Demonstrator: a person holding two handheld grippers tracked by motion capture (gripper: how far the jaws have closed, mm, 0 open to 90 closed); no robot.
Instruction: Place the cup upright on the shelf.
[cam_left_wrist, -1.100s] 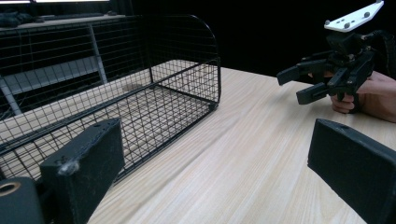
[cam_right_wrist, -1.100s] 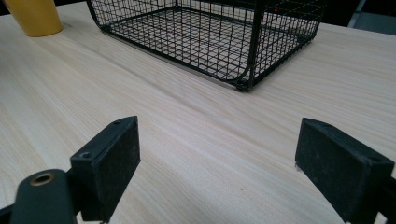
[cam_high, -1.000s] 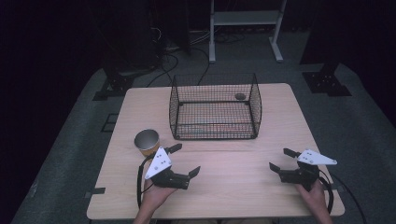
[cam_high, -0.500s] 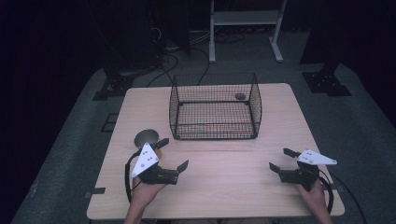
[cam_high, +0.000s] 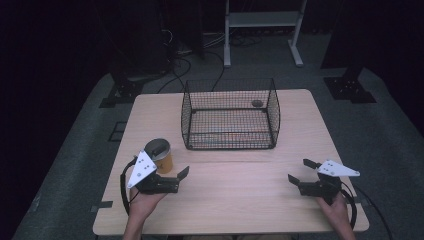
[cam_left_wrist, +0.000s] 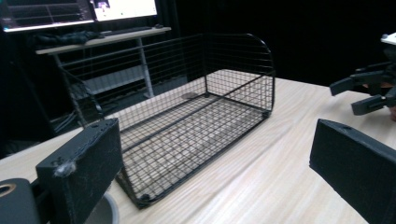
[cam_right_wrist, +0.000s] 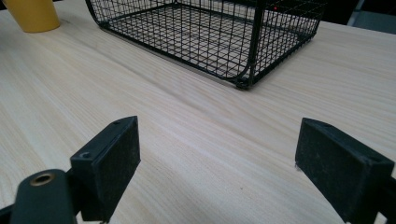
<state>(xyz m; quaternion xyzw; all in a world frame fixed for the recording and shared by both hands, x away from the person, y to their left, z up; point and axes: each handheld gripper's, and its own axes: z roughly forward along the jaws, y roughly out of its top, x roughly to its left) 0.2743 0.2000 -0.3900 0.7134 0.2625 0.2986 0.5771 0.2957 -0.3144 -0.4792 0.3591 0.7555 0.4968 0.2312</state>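
Observation:
A black wire basket (cam_high: 227, 137) stands open-topped at the table's far middle, with a small dark round thing (cam_high: 257, 103) in its far right corner. A yellow cup (cam_high: 164, 160) stands at the front left. My left gripper (cam_high: 172, 161) is open beside the cup, with one jaw over the cup's rim and the other toward the table's middle. In the left gripper view the gripper (cam_left_wrist: 219, 172) faces the basket (cam_left_wrist: 196, 126), and the cup's rim (cam_left_wrist: 103, 211) lies under its left jaw. My right gripper (cam_high: 301, 171) is open at the front right, empty above bare wood (cam_right_wrist: 219, 163).
The basket's corner (cam_right_wrist: 243, 81) and the yellow cup (cam_right_wrist: 32, 14) lie ahead of the right gripper. The right gripper (cam_left_wrist: 369, 88) shows far off in the left gripper view. A white stand (cam_high: 260, 20) and cables lie on the floor beyond the table.
My left gripper has moved left and slightly away from me, bringing one jaw over the cup's rim. The right gripper, cup and basket have stayed put.

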